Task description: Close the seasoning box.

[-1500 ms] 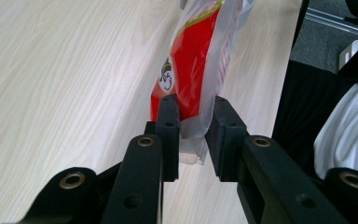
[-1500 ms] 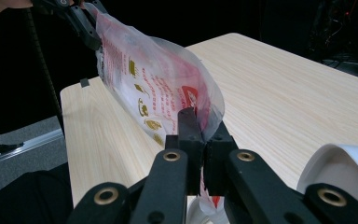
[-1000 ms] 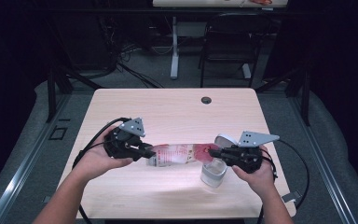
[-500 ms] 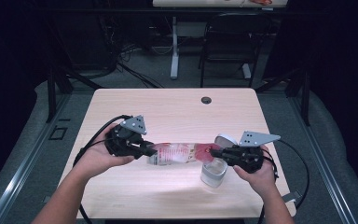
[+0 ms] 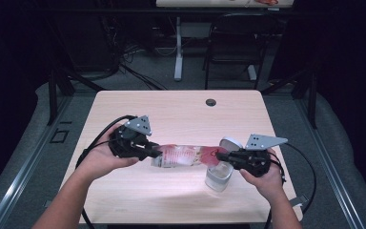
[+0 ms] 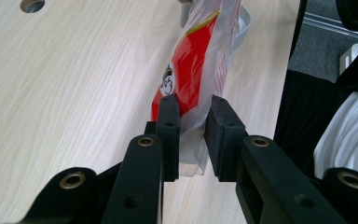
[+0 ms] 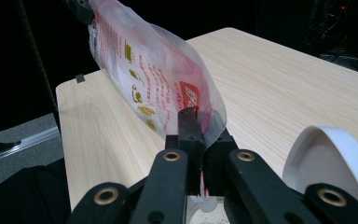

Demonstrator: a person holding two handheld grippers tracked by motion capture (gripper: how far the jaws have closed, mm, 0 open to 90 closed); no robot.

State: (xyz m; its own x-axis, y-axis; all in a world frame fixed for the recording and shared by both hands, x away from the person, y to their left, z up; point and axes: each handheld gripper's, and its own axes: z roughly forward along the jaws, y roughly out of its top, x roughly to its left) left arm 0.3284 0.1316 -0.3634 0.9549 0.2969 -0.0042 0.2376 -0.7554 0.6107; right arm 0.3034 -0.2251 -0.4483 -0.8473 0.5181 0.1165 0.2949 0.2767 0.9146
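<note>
Plastic bag (image 5: 186, 155) stretched above table (image 5: 181, 114), clamped between left gripper (image 5: 153, 151) and right gripper (image 5: 220, 156), over cup (image 5: 218, 177)

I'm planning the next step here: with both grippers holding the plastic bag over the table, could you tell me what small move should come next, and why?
Probably tip the right gripper's end of the plastic bag down toward the clear container. Both grippers, the left gripper included, are shut on opposite ends, the bag hangs stretched above the table, and the open container sits just under the right end.
</note>
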